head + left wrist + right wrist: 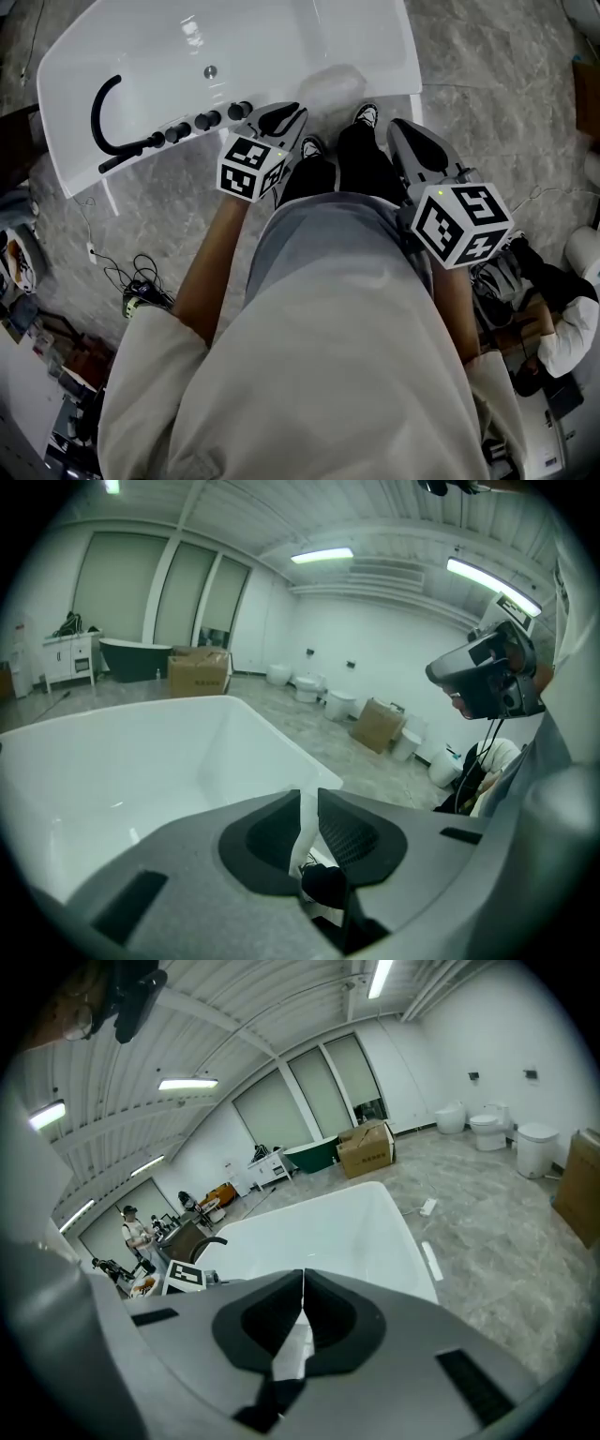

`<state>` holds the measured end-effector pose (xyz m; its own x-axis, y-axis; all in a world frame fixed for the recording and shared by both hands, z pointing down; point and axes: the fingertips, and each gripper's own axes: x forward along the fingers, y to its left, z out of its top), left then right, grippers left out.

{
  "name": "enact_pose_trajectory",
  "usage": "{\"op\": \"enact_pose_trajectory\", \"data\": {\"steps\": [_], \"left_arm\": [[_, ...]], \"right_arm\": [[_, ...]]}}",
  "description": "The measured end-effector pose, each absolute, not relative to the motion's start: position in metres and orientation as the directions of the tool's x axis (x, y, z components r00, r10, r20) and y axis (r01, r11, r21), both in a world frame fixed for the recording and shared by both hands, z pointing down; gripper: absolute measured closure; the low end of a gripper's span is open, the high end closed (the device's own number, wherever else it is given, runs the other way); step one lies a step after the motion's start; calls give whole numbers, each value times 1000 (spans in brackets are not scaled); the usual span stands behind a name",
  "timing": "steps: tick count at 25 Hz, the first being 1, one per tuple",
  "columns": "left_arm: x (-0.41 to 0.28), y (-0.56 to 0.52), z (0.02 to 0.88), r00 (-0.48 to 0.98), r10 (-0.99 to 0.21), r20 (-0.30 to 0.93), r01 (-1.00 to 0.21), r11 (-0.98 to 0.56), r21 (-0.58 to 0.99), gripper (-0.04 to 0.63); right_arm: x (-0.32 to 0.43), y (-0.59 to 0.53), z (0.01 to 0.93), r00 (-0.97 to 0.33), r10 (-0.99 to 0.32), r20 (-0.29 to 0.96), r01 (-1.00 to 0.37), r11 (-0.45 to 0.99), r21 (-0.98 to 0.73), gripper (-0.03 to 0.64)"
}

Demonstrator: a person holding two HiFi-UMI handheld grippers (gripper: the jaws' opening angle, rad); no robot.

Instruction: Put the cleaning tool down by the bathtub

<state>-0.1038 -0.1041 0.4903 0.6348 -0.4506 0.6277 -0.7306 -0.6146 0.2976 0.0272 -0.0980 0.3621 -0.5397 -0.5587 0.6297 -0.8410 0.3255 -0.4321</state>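
My left gripper's [307, 797] fingers stand a narrow slit apart, nothing between them. My right gripper's [302, 1277] fingers are pressed together, holding nothing. I can't pick out the cleaning tool for certain. A thin white strip [431, 1261] lies on the grey marbled floor beside the glossy white bathtub [141, 37], right of centre in the right gripper view. The tub shows a round metal drain [210, 71], and a curved black faucet [95, 117] sits on its rim, upper left.

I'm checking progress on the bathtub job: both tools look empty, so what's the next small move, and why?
Probably look around the bathtub for the cleaning tool. The left tool has its jaws slightly apart with nothing between them, the right tool is closed on nothing, and no cleaning tool shows.
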Motion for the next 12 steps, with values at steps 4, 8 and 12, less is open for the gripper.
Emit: {"op": "enact_pose_trajectory", "data": {"steps": [4, 8, 12], "left_arm": [[-108, -103, 475, 625, -473, 621, -742, -608, 283, 543], [-108, -101, 457, 619, -494, 611, -743, -619, 253, 546], [-110, -96, 437, 627, -522, 578, -750, -607, 264, 555]], "right_arm": [[26, -96, 360, -540, -554, 634, -842, 363, -400, 606], [24, -93, 359, -548, -546, 634, -836, 389, -387, 606], [22, -90, 359, -554, -544, 631, -831, 411, -375, 606]]}}
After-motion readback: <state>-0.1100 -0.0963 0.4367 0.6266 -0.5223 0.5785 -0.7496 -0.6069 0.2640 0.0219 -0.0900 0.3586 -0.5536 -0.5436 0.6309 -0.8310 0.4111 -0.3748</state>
